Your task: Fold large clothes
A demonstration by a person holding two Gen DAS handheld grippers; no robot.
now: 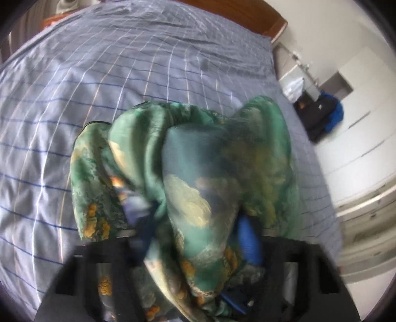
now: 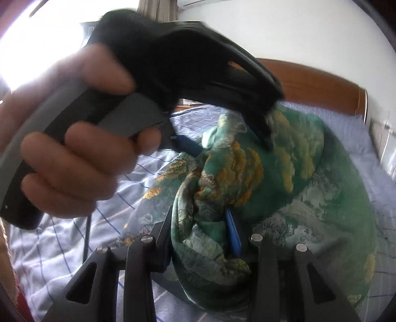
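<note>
In the left wrist view, the left gripper had its jaws closed on a bunched fold of the green printed garment, which billowed up over the fingers and hid most of them except one blue pad; the cloth was held clear above the checked bedsheet, probably so an edge could be carried across for a fold. Gathered like this, the garment showed no clear long axis here; its bulk rose away from the camera toward the wooden headboard. In the right wrist view, the right gripper likewise pinched a thick wad of the same garment against its blue pad, while a hand gripped the other tool just beside it. The two grips sat close together, suggesting corners being brought together. From there the cloth trailed rightward and down onto the bed, part of it draped on the sheet.
</note>
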